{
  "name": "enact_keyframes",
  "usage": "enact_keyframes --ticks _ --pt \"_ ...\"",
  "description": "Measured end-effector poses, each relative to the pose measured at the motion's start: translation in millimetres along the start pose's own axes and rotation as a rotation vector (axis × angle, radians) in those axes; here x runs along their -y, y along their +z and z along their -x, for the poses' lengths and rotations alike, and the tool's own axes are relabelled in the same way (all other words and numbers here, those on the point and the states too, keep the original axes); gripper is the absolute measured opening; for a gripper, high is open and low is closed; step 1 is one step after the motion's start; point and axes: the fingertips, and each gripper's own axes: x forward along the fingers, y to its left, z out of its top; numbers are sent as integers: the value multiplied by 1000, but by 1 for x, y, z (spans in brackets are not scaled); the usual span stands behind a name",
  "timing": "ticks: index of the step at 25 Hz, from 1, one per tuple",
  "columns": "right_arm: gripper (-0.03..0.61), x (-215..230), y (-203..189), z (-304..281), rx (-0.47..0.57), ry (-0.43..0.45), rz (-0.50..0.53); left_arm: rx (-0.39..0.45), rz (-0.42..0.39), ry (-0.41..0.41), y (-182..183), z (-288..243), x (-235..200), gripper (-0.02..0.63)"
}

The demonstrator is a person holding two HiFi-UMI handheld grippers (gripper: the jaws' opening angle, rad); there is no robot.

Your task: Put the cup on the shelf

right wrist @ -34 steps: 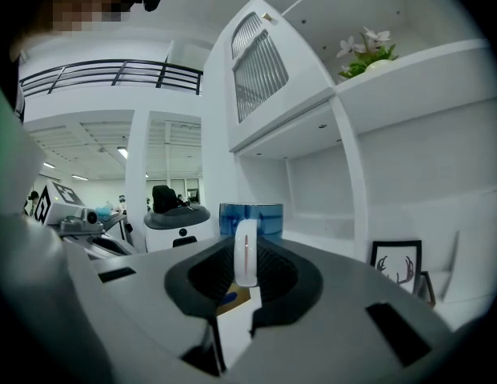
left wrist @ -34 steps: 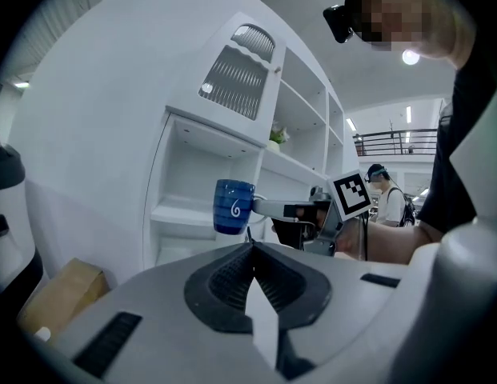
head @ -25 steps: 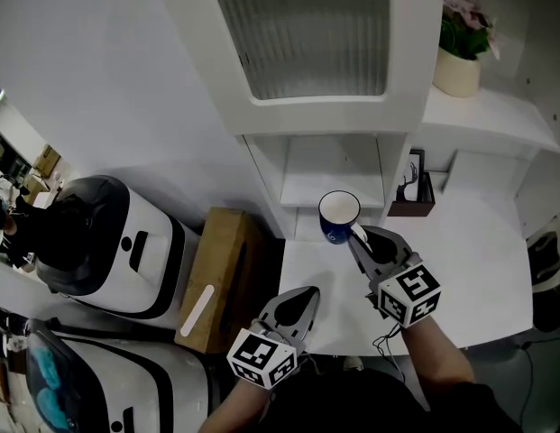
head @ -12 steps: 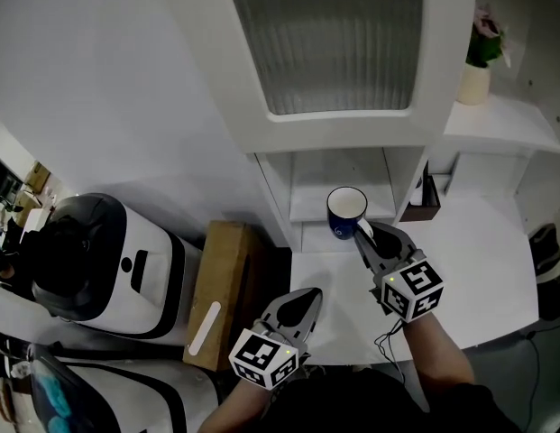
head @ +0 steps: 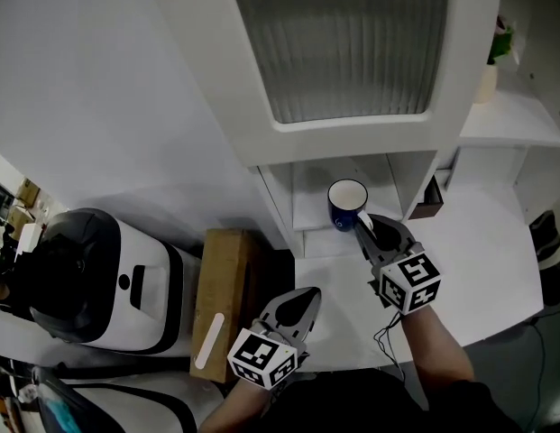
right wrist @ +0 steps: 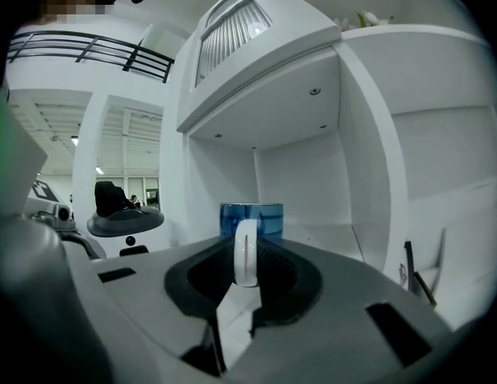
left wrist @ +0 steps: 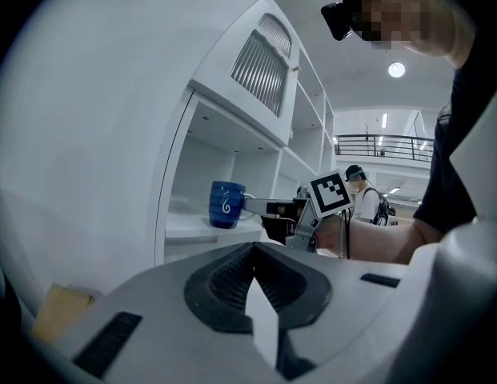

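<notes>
A blue cup [head: 346,205] with a white inside and white handle hangs upright at the mouth of the low shelf [head: 313,213] under the white cabinet. My right gripper [head: 362,227] is shut on the cup's white handle [right wrist: 246,250], with the blue cup [right wrist: 251,218] just beyond the jaws. From the left gripper view the cup [left wrist: 226,205] is held over the shelf board's front edge [left wrist: 202,229]. My left gripper [head: 299,301] hovers lower, near the desk's front left corner, shut with nothing in it.
A white cabinet with a ribbed door [head: 352,43] overhangs the shelf. A brown holder [head: 431,201] stands right of the shelf opening. A cardboard box [head: 218,296] and a white-and-black machine [head: 99,278] lie left of the desk [head: 478,260]. A potted plant [head: 492,57] sits on a higher shelf.
My right gripper has carried the cup forward and up toward the shelf opening. The view has shifted closer to the cabinet. The left gripper has stayed put.
</notes>
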Motion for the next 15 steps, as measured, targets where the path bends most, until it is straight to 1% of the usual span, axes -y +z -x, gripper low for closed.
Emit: enact_keyframes --ticks 7,15 --pt "46 10 2 -15 3 -44 10 -2 -2 -19 4 -3 -16 6" --pt "46 21 3 -30 18 -89 49 -6 5 -19 4 -5 -29 5"
